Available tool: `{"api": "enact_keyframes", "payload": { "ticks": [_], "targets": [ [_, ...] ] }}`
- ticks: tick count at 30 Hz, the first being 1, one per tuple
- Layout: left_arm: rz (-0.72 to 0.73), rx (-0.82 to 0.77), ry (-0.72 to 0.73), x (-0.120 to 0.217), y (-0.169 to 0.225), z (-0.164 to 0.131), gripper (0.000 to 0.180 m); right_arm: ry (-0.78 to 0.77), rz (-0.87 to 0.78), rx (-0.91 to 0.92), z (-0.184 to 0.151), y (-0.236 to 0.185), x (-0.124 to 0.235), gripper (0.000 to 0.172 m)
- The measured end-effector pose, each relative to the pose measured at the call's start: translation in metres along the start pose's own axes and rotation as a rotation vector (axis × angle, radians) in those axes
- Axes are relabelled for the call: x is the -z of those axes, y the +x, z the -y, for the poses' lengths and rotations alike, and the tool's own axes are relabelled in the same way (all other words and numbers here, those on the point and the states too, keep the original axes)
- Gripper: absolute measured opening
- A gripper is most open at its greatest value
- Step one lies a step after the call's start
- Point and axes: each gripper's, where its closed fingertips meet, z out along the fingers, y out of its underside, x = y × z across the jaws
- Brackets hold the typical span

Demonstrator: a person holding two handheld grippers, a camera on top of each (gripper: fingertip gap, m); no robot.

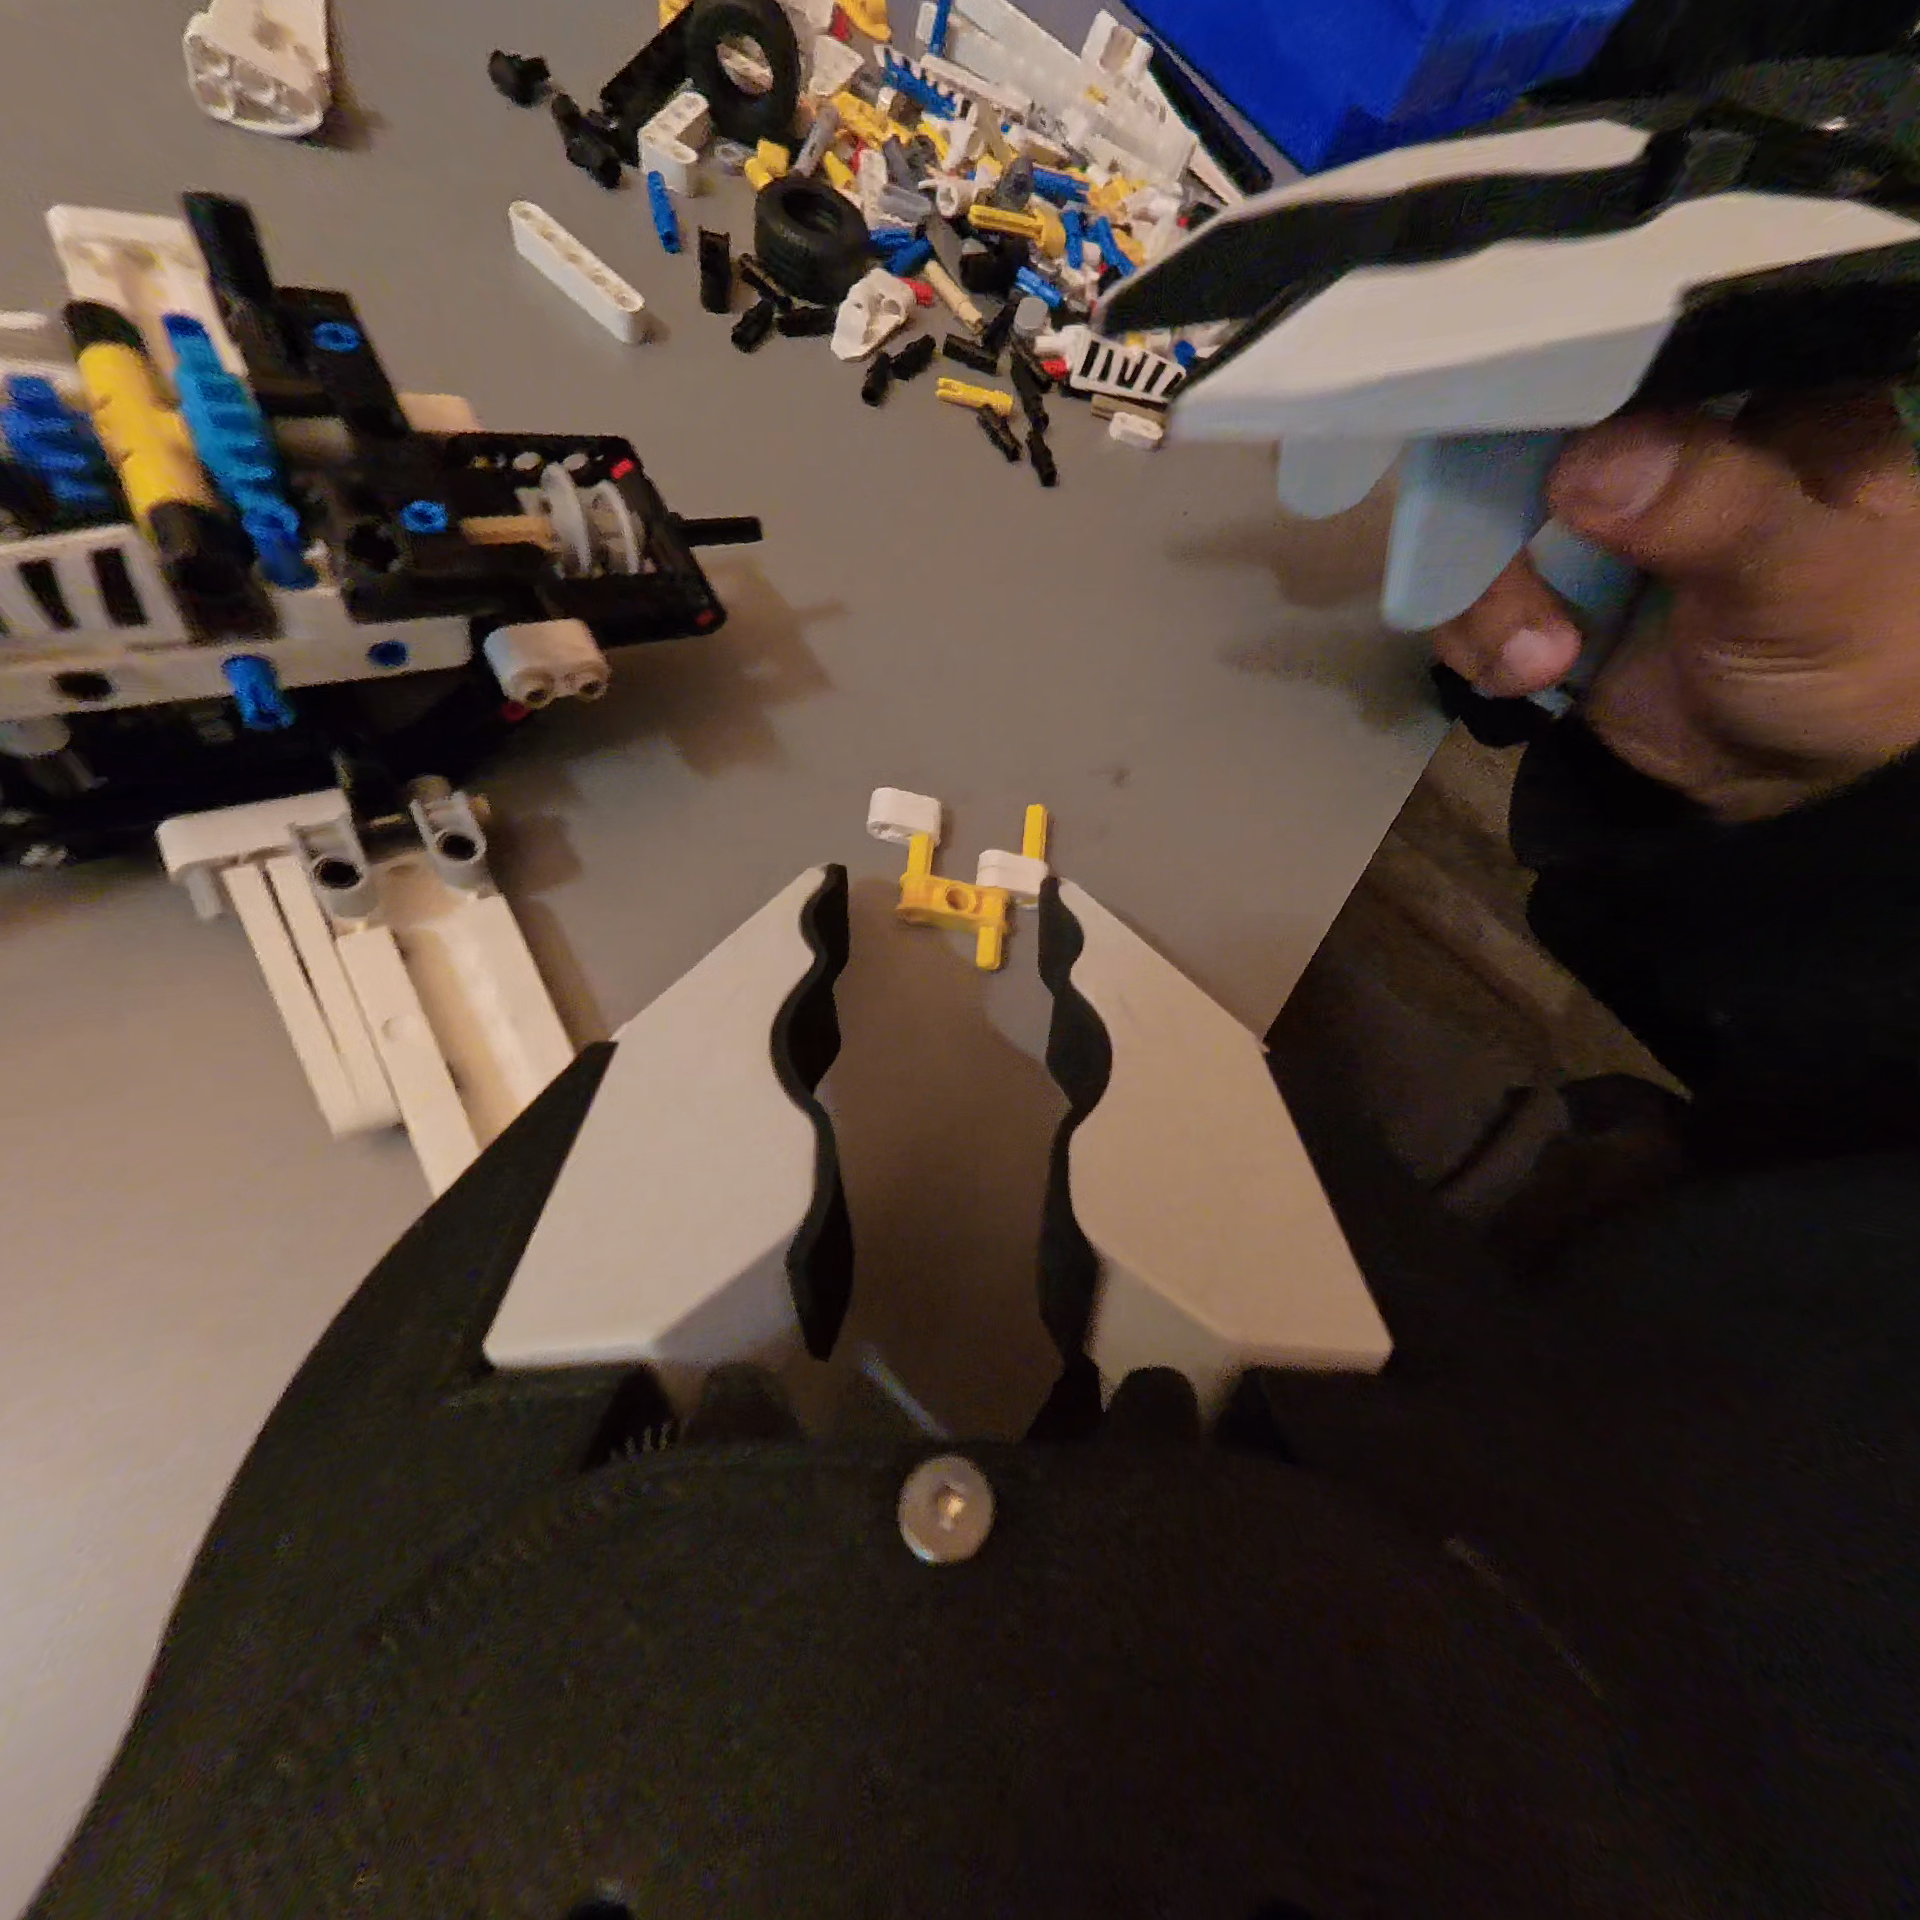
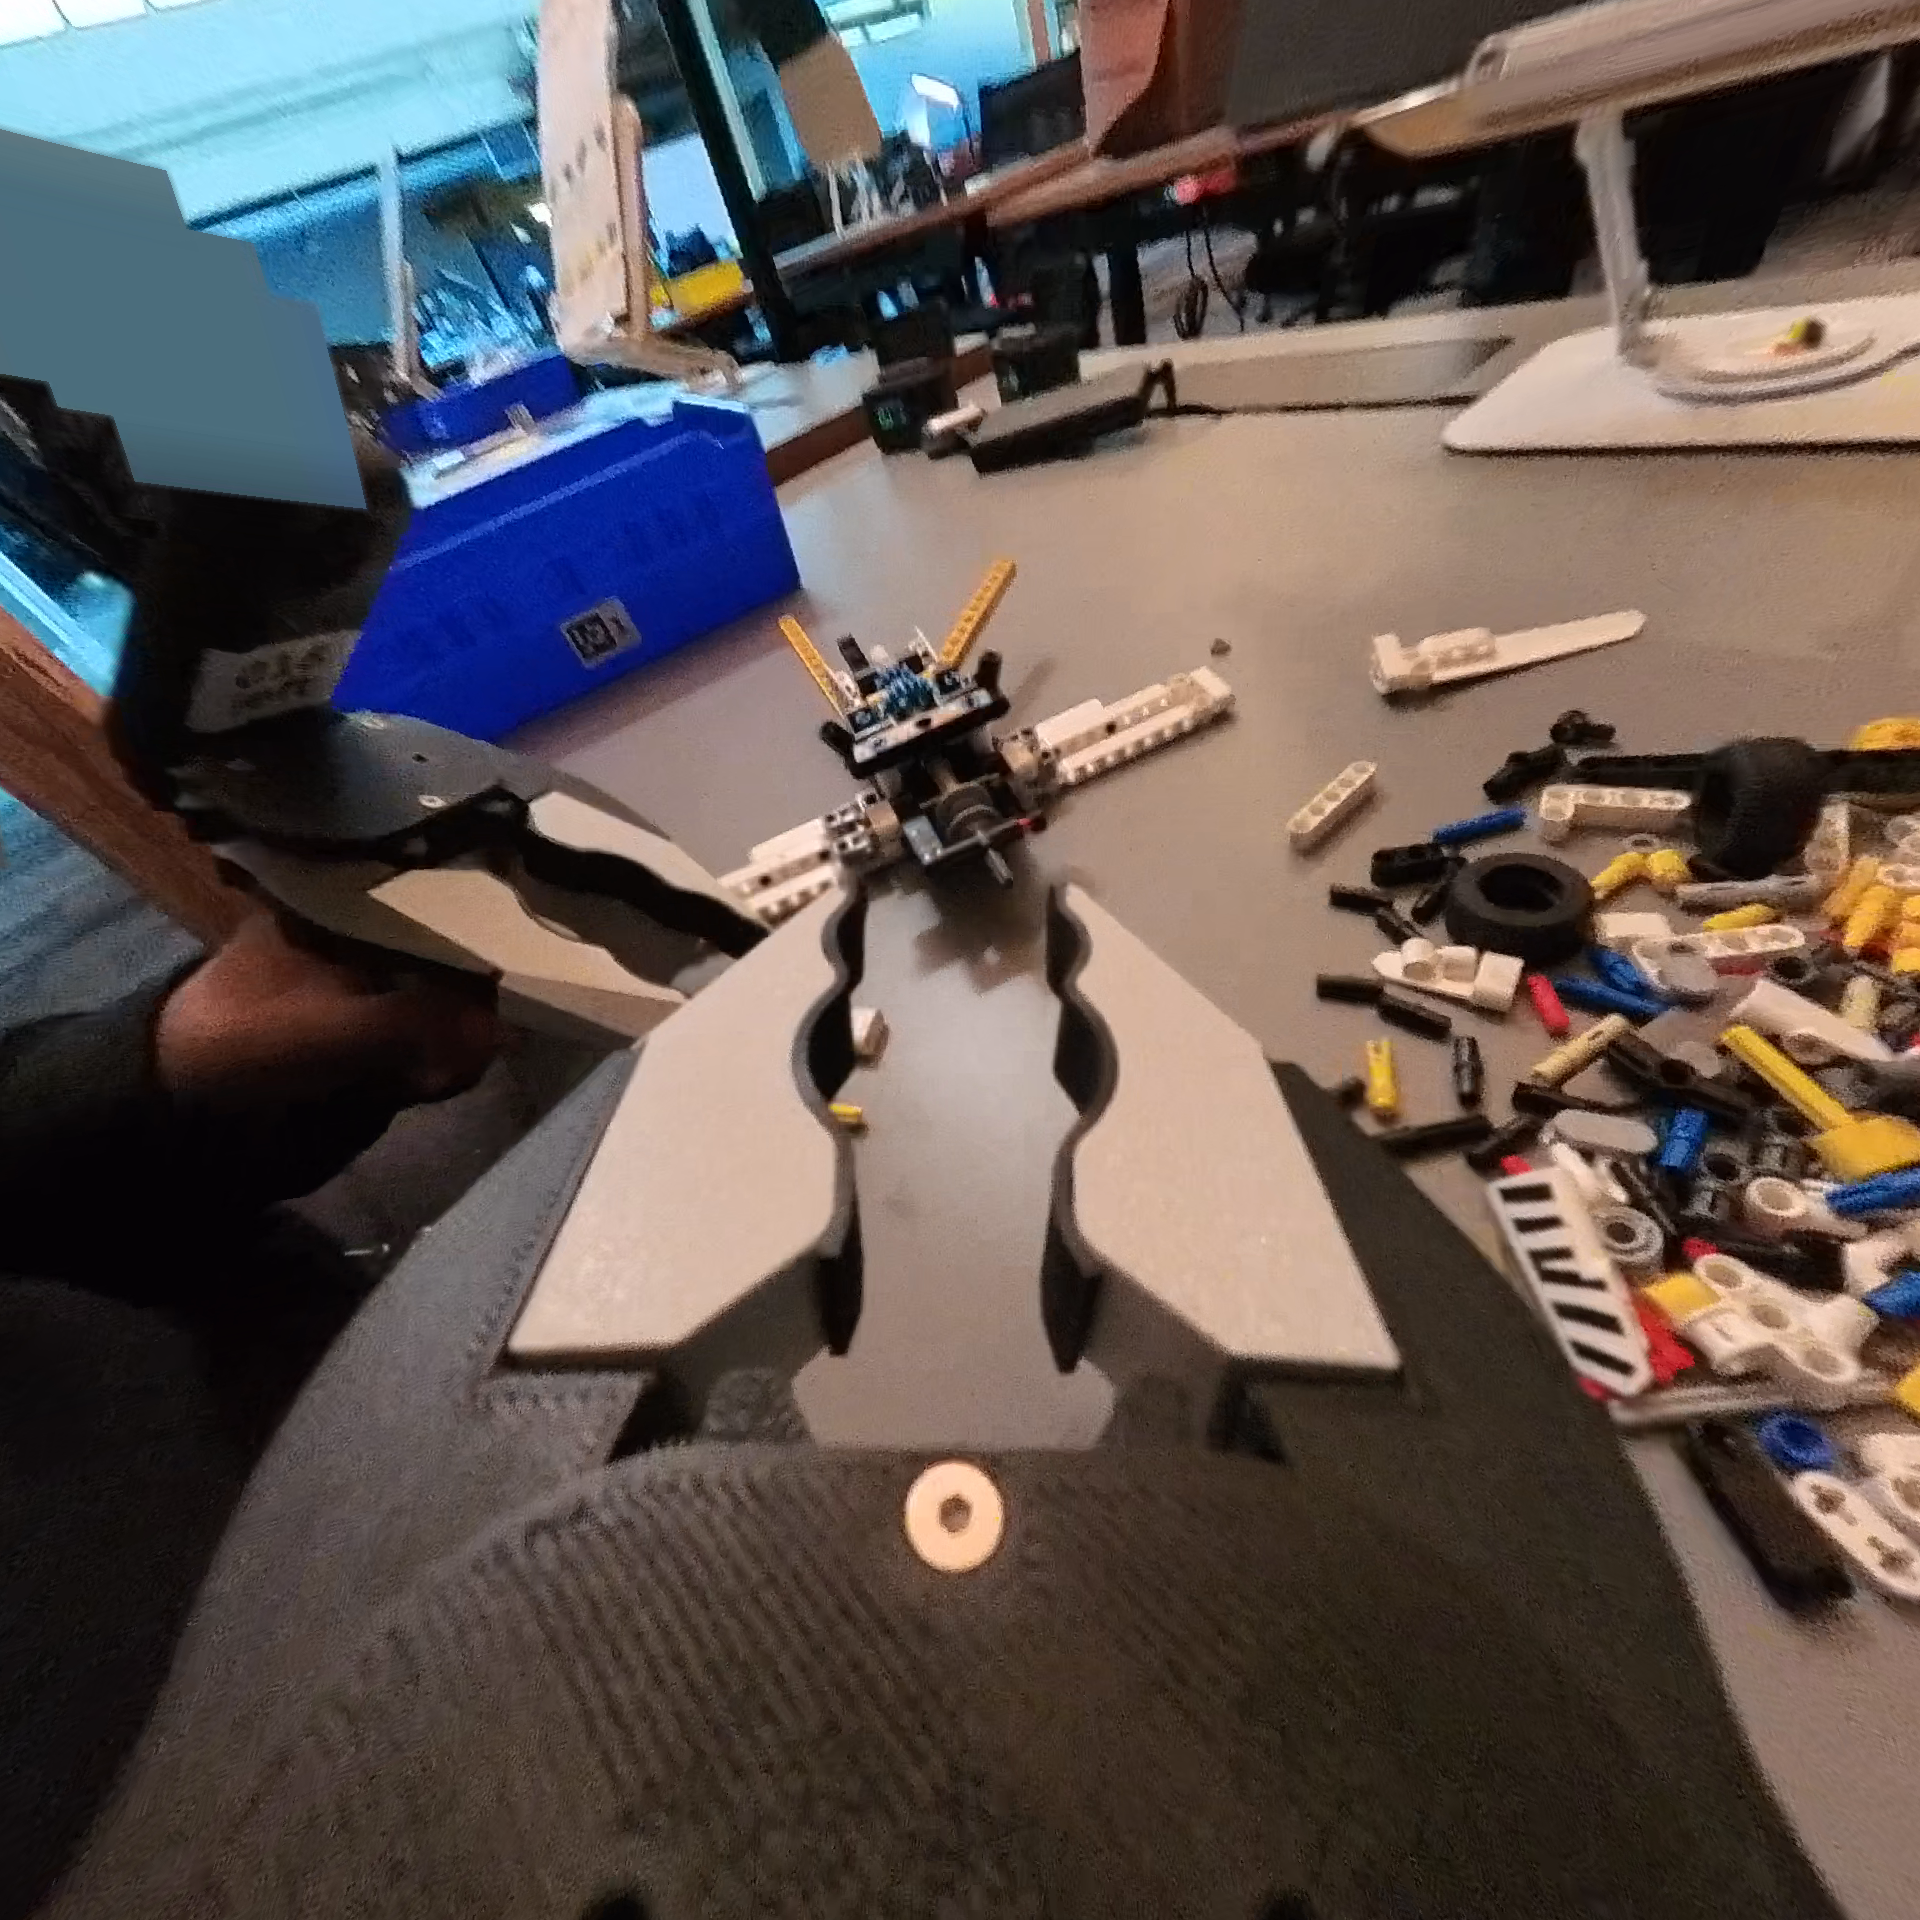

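Observation:
My left gripper [image 1: 940,891] is open just above the grey table [image 1: 1039,644]. A small yellow and white part assembly [image 1: 961,896] lies on the table right at its fingertips. One white piece of it sits close by the right fingertip [image 1: 1051,914], and the left pad stands clear of it. My right gripper [image 2: 954,909] is open with only table showing between its pads. It hovers with a black, white and blue built model [image 2: 935,769] beyond its tips. That model also shows in the left wrist view [image 1: 312,540]. The right gripper [image 1: 1351,312] is held in a hand at upper right there.
A pile of loose parts and tyres [image 1: 935,208] [image 2: 1662,1091] lies on the table. A blue bin [image 1: 1351,73] [image 2: 582,561] stands behind it. There is also a white beam [image 1: 577,270] [image 2: 1332,805], a white panel piece [image 2: 1496,649] and a monitor stand [image 2: 1714,384]. The table edge [image 1: 1351,935] is close on the right. The tips of one gripper are about 10 centimetres away from the tips of the other. From either gripper's tips it is about 25 centimetres to the white panel piece [image 2: 1496,649].

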Motion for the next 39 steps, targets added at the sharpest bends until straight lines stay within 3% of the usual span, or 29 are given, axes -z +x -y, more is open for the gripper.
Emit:
{"api": "enact_keyframes", "payload": {
  "ticks": [6, 12, 19, 26, 31, 33, 39],
  "targets": [
    [-0.004, -0.049, -0.051, -0.007, 0.006, -0.005, 0.038, -0.308, -0.048, 0.052, -0.054, -0.022, -0.033, 0.034],
    [0.001, -0.108, -0.077, -0.009, 0.008, -0.008, 0.041, -0.351, 0.064, 0.228, -0.052, -0.03, -0.032, 0.039],
    [0.015, -0.157, -0.102, -0.009, 0.006, -0.011, 0.023, -0.505, 0.137, 0.277, -0.076, -0.025, -0.026, 0.036],
    [0.017, -0.169, -0.098, -0.009, 0.007, -0.012, 0.022, -0.535, 0.193, 0.401, -0.087, -0.041, -0.025, 0.028],
    [0.002, -0.164, -0.089, -0.008, 0.008, -0.011, 0.022, -0.529, 0.212, 0.439, -0.087, -0.046, -0.024, 0.012],
    [-0.016, -0.166, -0.078, -0.007, 0.011, -0.011, 0.029, -0.517, 0.215, 0.448, -0.086, -0.047, -0.024, 0.01],
    [-0.041, -0.244, -0.009, -0.001, 0.021, -0.005, 0.039, -0.381, 0.286, 0.304, -0.062, -0.056, -0.017, 0.002]
  ]
}}
